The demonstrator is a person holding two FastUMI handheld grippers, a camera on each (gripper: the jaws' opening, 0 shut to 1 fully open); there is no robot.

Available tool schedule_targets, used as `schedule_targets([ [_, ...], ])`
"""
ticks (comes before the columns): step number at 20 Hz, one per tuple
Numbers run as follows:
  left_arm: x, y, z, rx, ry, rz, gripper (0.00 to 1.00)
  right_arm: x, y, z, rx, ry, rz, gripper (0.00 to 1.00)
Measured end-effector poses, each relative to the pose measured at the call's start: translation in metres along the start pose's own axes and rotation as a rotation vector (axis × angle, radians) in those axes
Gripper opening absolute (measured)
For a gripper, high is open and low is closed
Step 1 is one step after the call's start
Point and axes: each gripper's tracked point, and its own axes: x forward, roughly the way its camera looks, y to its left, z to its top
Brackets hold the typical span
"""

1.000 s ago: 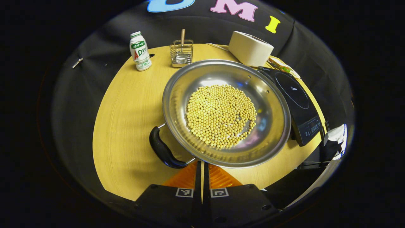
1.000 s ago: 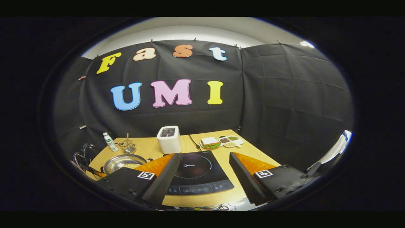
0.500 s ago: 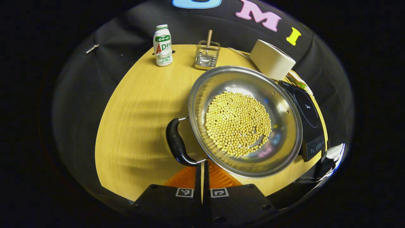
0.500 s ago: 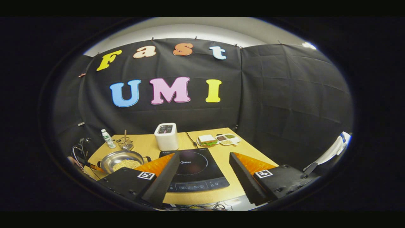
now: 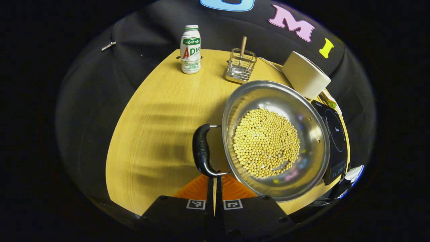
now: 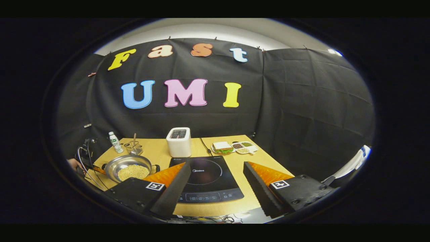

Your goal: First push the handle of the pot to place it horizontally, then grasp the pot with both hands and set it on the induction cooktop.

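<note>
A steel pot (image 5: 268, 95) holding soybeans (image 5: 267, 143) stands on the wooden table (image 5: 161, 117). Its black side handle (image 5: 201, 151) faces my left gripper (image 5: 214, 177), which is shut, with its tips against the handle's near end. The black induction cooktop (image 5: 336, 132) lies just beyond the pot. In the right gripper view, my right gripper (image 6: 216, 165) hangs open over the cooktop (image 6: 206, 178), well apart from the pot (image 6: 116, 164) at the left. A hand (image 6: 72, 164) shows behind that pot.
A drink bottle (image 5: 190, 48), a wire basket (image 5: 240, 64) and a white toaster (image 5: 305, 75) stand along the table's far side. A sandwich plate (image 6: 221, 148) and a divided dish (image 6: 245, 147) sit behind the cooktop. Cables (image 6: 84, 158) hang at the table's left edge.
The pot has turned under my left gripper's push: its near handle swung from a slant to lie square across my fingertips. My right gripper stays open and has barely moved.
</note>
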Motion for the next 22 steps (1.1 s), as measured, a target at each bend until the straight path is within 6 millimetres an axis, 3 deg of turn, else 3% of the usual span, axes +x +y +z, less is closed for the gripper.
schedule_targets([
  [9,0.008,0.012,0.018,0.002,-0.020,0.008,0.05,0.013,0.024,-0.007,-0.027,0.030,0.067,0.98],
  [12,-0.004,0.013,0.013,-0.010,-0.045,0.011,0.05,0.020,0.035,-0.012,-0.022,0.045,0.097,0.98],
  [15,-0.026,0.030,0.012,0.010,-0.095,0.070,0.07,0.031,0.051,-0.016,-0.001,0.065,0.144,0.98],
  [17,-0.044,0.035,0.020,-0.001,-0.145,0.084,0.12,0.040,0.064,-0.022,0.022,0.092,0.176,0.98],
  [18,-0.054,0.037,0.026,-0.012,-0.178,0.091,0.23,0.045,0.070,-0.024,0.032,0.108,0.187,0.98],
  [19,-0.060,0.044,0.034,-0.015,-0.219,0.109,0.24,0.051,0.079,-0.027,0.043,0.125,0.203,0.98],
  [21,-0.085,0.045,0.050,-0.011,-0.288,0.103,0.51,0.062,0.090,-0.032,0.061,0.154,0.218,0.98],
  [22,-0.092,0.045,0.054,-0.010,-0.312,0.096,0.57,0.067,0.097,-0.036,0.077,0.176,0.228,0.99],
])
